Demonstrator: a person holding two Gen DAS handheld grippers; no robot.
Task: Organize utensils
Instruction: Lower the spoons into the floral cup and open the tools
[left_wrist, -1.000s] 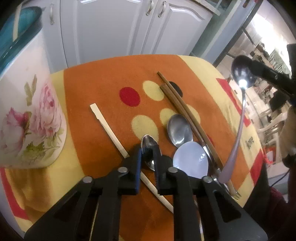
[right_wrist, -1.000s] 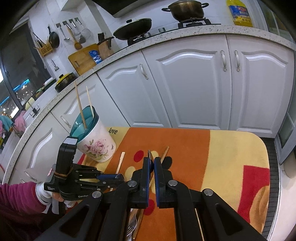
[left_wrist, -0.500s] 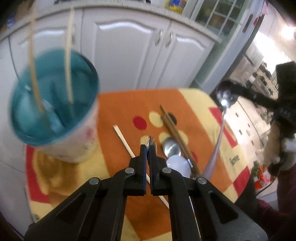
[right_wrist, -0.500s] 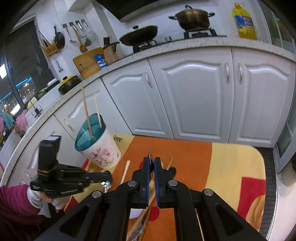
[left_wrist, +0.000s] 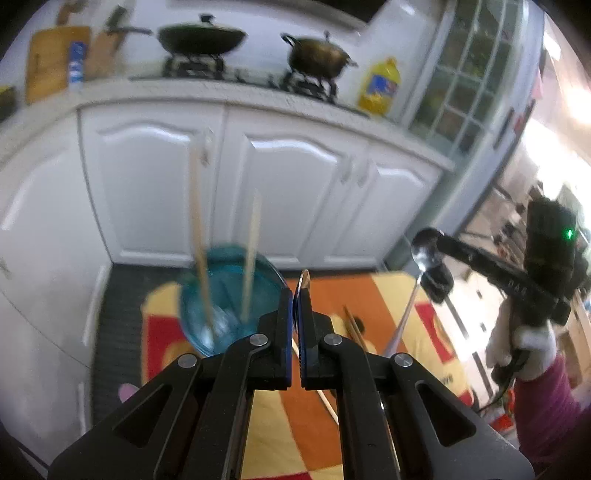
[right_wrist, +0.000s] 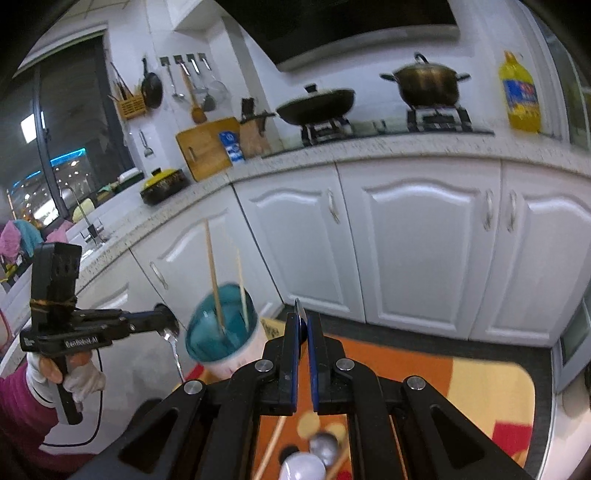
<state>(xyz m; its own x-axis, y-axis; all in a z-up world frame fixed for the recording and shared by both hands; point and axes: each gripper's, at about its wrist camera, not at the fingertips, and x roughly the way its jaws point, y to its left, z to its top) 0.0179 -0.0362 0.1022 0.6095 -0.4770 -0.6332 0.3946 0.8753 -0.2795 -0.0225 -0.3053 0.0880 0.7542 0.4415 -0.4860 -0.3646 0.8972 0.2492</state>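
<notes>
Raised spoon (left_wrist: 303, 284) within left tongs (left_wrist: 298, 295)

The cup (left_wrist: 231, 295) is blurred in the left wrist view, and its near wall is hidden behind the left hand-held gripper (left_wrist: 297, 306). What lies at the cup's bottom cannot be made out. Of the spoon (left_wrist: 303, 282) pinched there, only a thin edge-on sliver is seen; its handle is covered by the fingers (left_wrist: 282, 332). The second spoon (left_wrist: 424, 253) has its handle end lost behind the gripper body. In the right wrist view, the utensils (right_wrist: 317, 454) on the worktop (right_wrist: 461, 384) are largely masked by the right hand-held gripper (right_wrist: 303, 332) and cut off by the lower edge. The chopsticks (right_wrist: 229, 288) in the cup are smeared.
</notes>
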